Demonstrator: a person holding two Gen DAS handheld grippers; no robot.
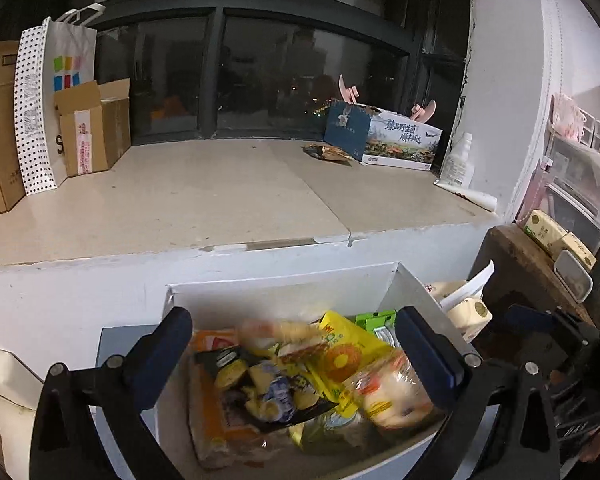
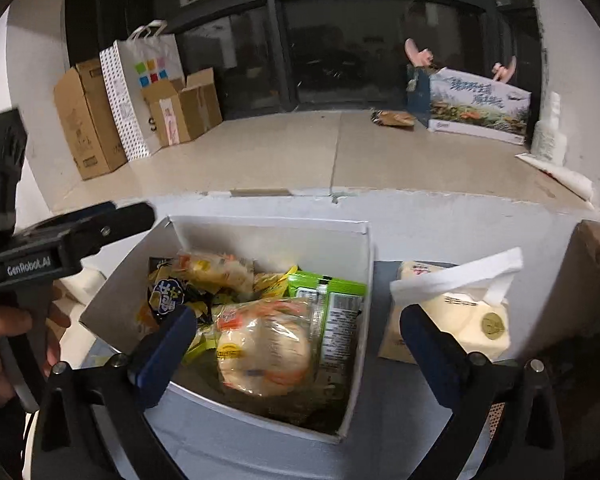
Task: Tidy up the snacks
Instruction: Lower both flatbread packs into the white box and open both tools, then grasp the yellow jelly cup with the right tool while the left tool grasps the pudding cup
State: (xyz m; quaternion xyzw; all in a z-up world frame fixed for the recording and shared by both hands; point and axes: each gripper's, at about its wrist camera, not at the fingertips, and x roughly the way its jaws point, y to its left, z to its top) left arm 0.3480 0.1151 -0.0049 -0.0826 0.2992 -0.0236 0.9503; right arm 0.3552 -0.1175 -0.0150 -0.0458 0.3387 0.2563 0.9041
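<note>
Here, a white cardboard box [image 2: 358, 292] sits on a grey surface [image 2: 260, 440] just below a white ledge [image 1: 100, 280], and it is packed with snacks. In the right wrist view, a clear-wrapped round pastry [image 2: 266, 354] lies on top near the box's near edge, with a green packet [image 2: 332, 300] against the right wall, a dark packet with a blue label [image 2: 168, 292] toward the left wall, and another clear bag of orange-and-yellow snacks [image 2: 216, 270] toward the far wall. The left wrist view shows a yellow packet with a sunflower print [image 1: 346, 354] near the middle of the pile.

The left gripper [image 1: 294, 354] hangs over the box with its jaws spread wide, one blue pad [image 1: 168, 348] above the left wall and the other above the right wall; nothing is between them. The right gripper [image 2: 296, 354] is likewise spread wide and holds nothing, its left finger [image 2: 166, 354] over the box's near left side and its right finger in front of a cream tissue pack [image 2: 480, 316] that stands just beside the box's right wall, a white tissue sticking up from it.

On the beige sill [image 1: 200, 192] above the ledge, brown cardboard boxes [image 1: 96, 128] and a polka-dot paper bag [image 1: 54, 100] stand at the left end, and a printed carton [image 1: 404, 142] and a white bottle [image 1: 458, 160] at the right end.
</note>
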